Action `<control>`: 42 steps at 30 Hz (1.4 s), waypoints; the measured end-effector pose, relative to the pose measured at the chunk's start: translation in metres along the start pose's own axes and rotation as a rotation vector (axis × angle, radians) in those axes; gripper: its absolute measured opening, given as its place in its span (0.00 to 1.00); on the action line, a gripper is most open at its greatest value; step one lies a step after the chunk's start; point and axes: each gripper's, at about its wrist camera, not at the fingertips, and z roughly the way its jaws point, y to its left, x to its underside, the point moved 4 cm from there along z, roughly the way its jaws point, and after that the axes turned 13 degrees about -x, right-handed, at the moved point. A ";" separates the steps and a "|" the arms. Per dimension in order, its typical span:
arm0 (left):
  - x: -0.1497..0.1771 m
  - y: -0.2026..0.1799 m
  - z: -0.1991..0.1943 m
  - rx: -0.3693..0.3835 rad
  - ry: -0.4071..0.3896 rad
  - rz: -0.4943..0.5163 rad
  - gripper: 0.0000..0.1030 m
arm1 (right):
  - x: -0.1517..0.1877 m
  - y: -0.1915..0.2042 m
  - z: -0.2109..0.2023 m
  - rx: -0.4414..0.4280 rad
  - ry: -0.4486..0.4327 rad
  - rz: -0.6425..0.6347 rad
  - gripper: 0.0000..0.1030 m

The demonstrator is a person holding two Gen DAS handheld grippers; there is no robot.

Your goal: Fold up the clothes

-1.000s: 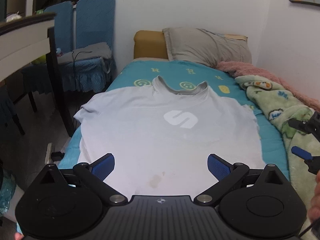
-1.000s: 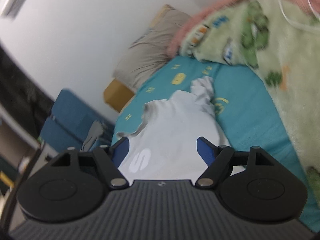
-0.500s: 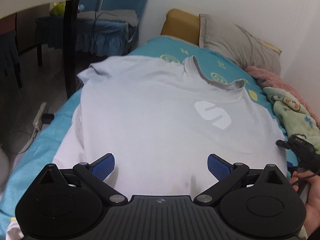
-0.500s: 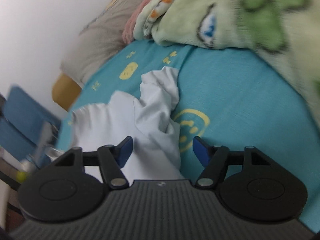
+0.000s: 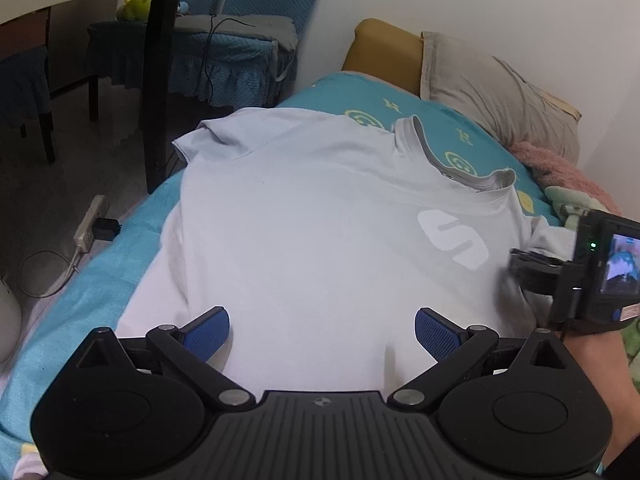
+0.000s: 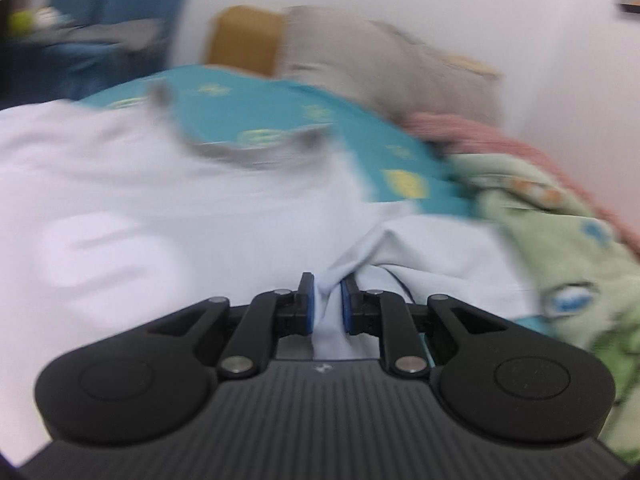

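A pale grey T-shirt (image 5: 320, 232) with a white S logo lies face up on the teal bed sheet (image 5: 348, 96), collar toward the pillow. My left gripper (image 5: 322, 330) is open and empty, hovering over the shirt's lower part. My right gripper (image 6: 327, 304) is shut on a bunched fold of the T-shirt (image 6: 240, 220) at its right side, near the sleeve. The right gripper's body also shows in the left wrist view (image 5: 580, 276) at the shirt's right edge. The right wrist view is blurred.
A grey pillow (image 5: 500, 92) and mustard headboard (image 5: 384, 48) are at the far end. A green patterned blanket (image 6: 560, 264) and a pink one (image 6: 500, 136) lie along the right. A dark table leg (image 5: 158, 80), blue chairs and a power strip (image 5: 88, 224) stand left of the bed.
My right gripper swung left toward the shirt and shut on a fold at its right side. My left gripper moved closer over the shirt and stayed open.
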 end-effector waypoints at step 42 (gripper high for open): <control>0.031 -0.032 0.018 -0.056 -0.021 0.198 0.98 | 0.028 -0.304 -0.077 0.198 -0.176 0.756 0.66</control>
